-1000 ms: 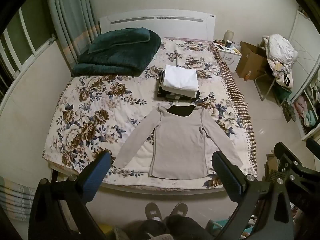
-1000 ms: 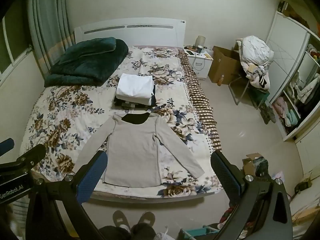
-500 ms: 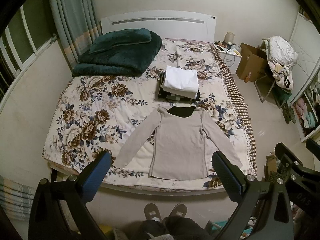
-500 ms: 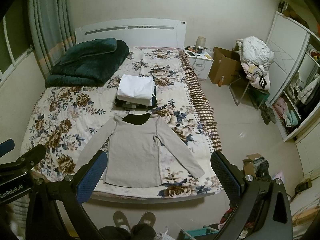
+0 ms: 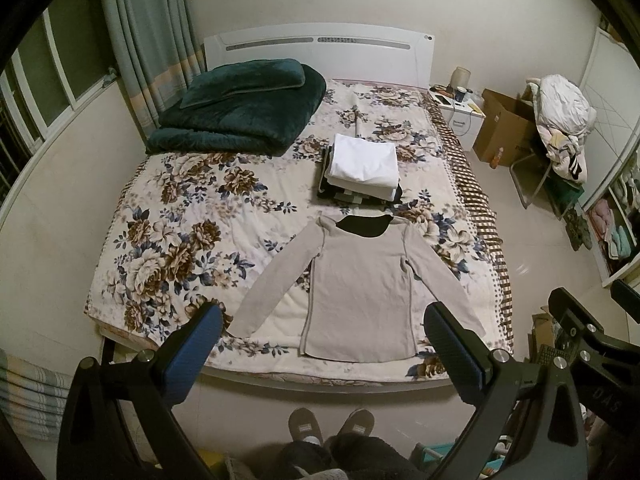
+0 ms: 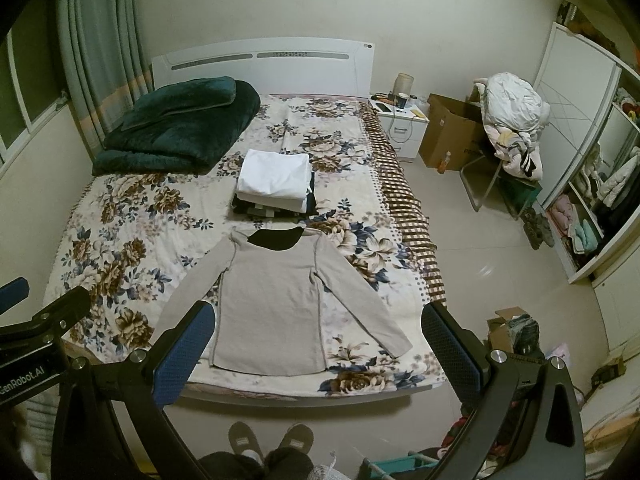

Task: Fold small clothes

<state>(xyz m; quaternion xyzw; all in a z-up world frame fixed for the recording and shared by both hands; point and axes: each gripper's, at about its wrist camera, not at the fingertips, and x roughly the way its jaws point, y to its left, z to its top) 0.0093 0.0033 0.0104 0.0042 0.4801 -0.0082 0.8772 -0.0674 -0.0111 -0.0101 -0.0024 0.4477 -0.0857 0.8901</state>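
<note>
A grey long-sleeved top (image 5: 360, 292) lies flat and spread out at the foot of the floral bed, sleeves angled outward, dark collar toward the headboard; it also shows in the right wrist view (image 6: 272, 300). Behind it sits a stack of folded clothes (image 5: 362, 168) with a white piece on top, seen too in the right wrist view (image 6: 274, 184). My left gripper (image 5: 322, 330) is open and empty, held well above the bed's foot. My right gripper (image 6: 316, 328) is open and empty at a similar height.
A folded dark green blanket (image 5: 236, 110) lies at the head of the bed on the left. A nightstand (image 6: 402, 126), cardboard box (image 6: 450, 138) and chair piled with laundry (image 6: 512, 120) stand to the right. A person's slippered feet (image 5: 332, 428) stand at the bed's foot.
Both views have shifted only slightly; the top and the stack lie as before, and both grippers stay open.
</note>
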